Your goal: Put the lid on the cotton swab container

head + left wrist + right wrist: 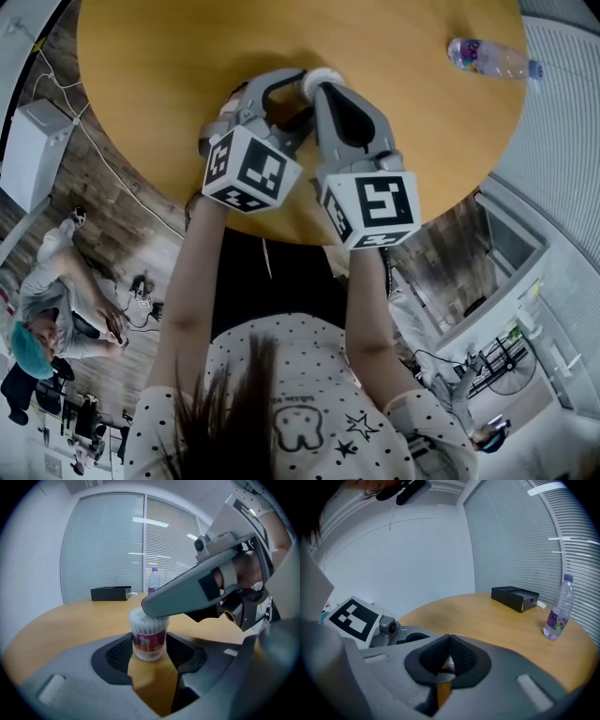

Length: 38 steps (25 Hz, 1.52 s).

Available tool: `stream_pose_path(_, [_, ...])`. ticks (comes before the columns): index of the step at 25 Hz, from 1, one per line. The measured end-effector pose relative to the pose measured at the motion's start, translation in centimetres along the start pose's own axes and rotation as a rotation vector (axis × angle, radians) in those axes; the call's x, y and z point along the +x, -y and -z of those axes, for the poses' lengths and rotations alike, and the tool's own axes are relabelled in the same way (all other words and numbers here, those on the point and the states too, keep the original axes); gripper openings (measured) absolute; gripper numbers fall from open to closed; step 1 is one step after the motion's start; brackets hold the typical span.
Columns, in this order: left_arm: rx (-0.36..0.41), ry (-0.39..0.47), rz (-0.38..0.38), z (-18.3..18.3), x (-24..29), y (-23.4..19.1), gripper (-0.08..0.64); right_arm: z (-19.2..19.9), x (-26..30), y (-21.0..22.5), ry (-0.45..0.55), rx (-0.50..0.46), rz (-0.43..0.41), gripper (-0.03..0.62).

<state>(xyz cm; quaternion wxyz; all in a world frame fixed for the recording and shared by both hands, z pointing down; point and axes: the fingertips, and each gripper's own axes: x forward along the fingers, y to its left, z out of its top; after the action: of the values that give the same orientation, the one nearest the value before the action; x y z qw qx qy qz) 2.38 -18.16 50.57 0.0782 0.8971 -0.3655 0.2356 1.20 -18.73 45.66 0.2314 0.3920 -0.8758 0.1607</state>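
The cotton swab container [149, 639], clear with a red label and full of white swabs, stands on the round wooden table [169, 56]. My left gripper [150, 645] is shut on it, one black pad against each side. My right gripper [146, 609] reaches across the container's top. Its jaws meet at the tips [449, 639], and the white lid [448, 662] shows pinched between the pads. From the head view I see only a white round top [322, 80] at the two grippers' tips. How the lid sits on the rim is hidden.
A water bottle [487, 56] lies at the table's far right. A black box [515, 597] sits at the far edge near the blinds. The table's near edge runs under my forearms. A person [47, 319] sits on the floor at the left.
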Motion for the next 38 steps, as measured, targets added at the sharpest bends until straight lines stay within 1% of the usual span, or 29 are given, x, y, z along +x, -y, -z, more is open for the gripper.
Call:
stream_pose_path(9, [0.002,0.000,-0.002,-0.1,0.1,0.1,0.236,0.1,-0.1,0.2,0.016,0.032,-0.004,0.005])
stream_pose_path(14, [0.003,-0.012,-0.016,0.3,-0.5,0.0,0.239,0.0,-0.2,0.2,0.030,0.068,-0.028,0.005])
stream_pose_path(18, [-0.004,-0.022,-0.027,0.7,-1.5,0.0,0.238,-0.1,-0.3,0.3,0.031,0.053,-0.040,0.005])
stream_pose_path(20, [-0.008,-0.020,-0.036,0.7,-2.2,0.0,0.233,-0.9,-0.7,0.4,0.055,0.057,-0.036,0.005])
stream_pose_path(23, [-0.012,-0.013,-0.056,0.4,-3.4,-0.2,0.196,-2.7,-1.4,0.5,0.118,0.067,-0.025,0.005])
stream_pose_path(26, [-0.015,0.001,-0.086,-0.1,-4.6,-0.6,0.156,-4.3,-2.1,0.5,0.167,0.055,-0.008,0.005])
stream_pose_path(34, [-0.035,0.056,-0.181,-3.1,-7.6,-2.5,0.012,-6.5,-4.9,0.9,0.211,0.061,0.026,0.005])
stream_pose_path(38, [-0.077,0.097,-0.210,-5.0,-9.3,-3.6,0.009,-8.7,-7.0,0.4,0.253,0.049,0.027,0.005])
